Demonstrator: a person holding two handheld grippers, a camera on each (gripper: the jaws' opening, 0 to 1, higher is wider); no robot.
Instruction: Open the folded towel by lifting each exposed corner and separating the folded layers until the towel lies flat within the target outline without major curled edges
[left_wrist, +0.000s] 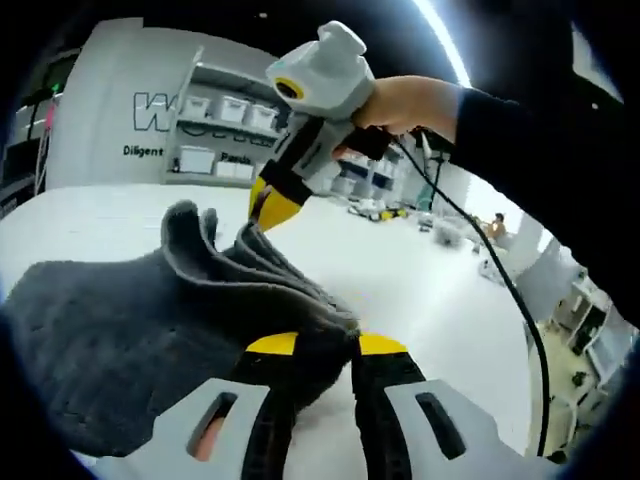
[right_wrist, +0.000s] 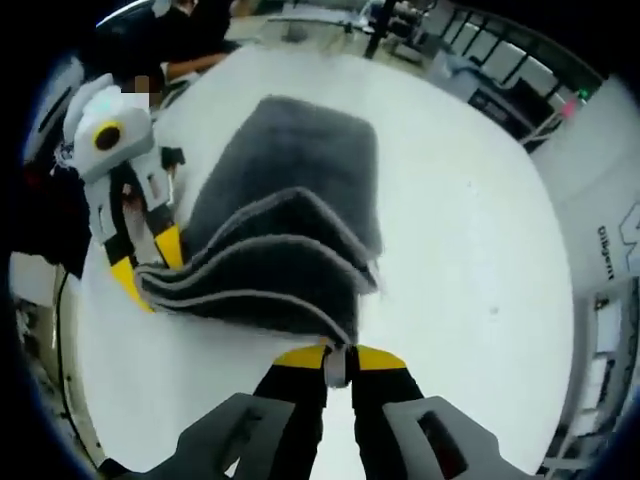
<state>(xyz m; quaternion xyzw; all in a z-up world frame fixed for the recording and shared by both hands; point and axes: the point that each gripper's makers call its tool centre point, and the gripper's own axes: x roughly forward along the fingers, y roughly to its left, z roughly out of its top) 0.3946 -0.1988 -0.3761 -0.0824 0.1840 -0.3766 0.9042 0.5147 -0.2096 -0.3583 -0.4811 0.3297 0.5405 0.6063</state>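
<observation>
A dark grey folded towel (left_wrist: 120, 320) lies partly raised off the white table (left_wrist: 430, 280). My left gripper (left_wrist: 328, 345) is shut on one towel corner, the cloth pinched between its yellow tips. The right gripper (left_wrist: 268, 208), held by a hand, comes in from above and pinches another corner that stands up in folds. In the right gripper view, my right gripper (right_wrist: 340, 358) is shut on the near edge of the towel (right_wrist: 290, 190), whose stacked layers fan apart. The left gripper (right_wrist: 150, 262) holds the corner at the left, over the table (right_wrist: 480, 230).
A black cable (left_wrist: 505, 280) hangs from the right gripper across the table's right side. Shelves with white bins (left_wrist: 225, 125) stand beyond the far edge. A person in dark clothes (right_wrist: 190, 35) is beside the table edge. Bare tabletop stretches to the right of the towel.
</observation>
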